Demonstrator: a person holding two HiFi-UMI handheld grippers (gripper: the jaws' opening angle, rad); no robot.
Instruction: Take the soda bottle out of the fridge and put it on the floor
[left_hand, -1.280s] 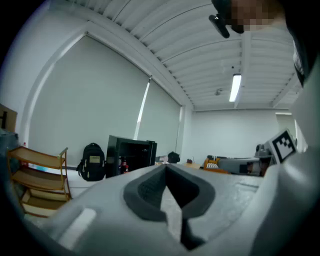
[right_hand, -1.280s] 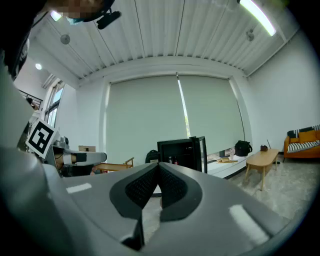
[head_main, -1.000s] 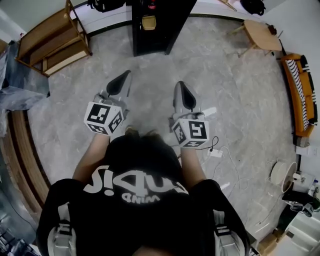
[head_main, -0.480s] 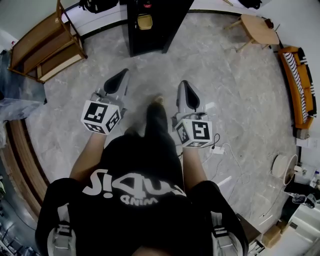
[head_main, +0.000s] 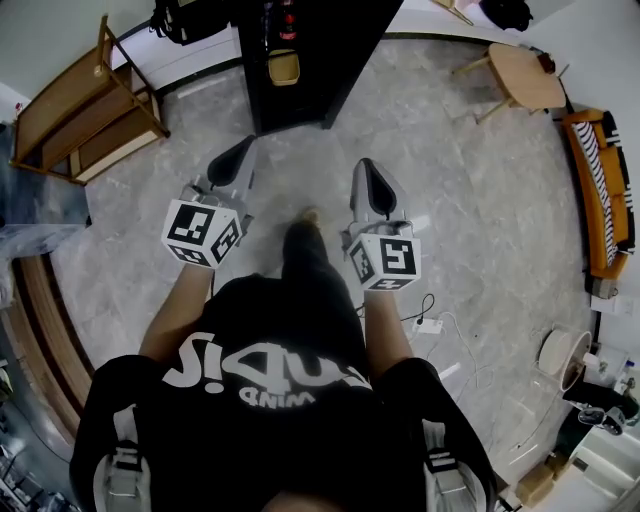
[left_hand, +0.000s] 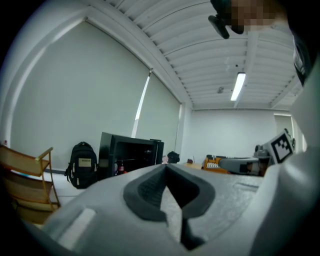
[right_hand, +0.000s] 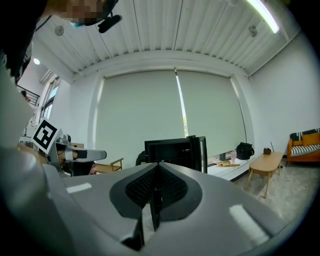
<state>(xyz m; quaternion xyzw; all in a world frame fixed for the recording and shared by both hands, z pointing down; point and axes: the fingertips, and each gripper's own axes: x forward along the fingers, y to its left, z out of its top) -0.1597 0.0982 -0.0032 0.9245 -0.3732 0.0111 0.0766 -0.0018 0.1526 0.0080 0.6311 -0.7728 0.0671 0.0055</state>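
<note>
Black and seemingly open at the front, the fridge (head_main: 335, 50) stands well ahead of the person. A small red shape inside it, toward its left side, looks to be the soda bottle (left_hand: 120, 167). The step in hand is judged to be the approach. It would go best by squaring up close to the fridge and spreading one set of jaws before reaching in. The bottle should then be taken round its body and kept upright. Both forearms are held forward side by side, level, pointing at the fridge. The left hand-held gripper (head_main: 238, 158) is clenched with nothing between its pads. The right hand-held gripper (head_main: 368, 176) is clenched and empty too.
</note>
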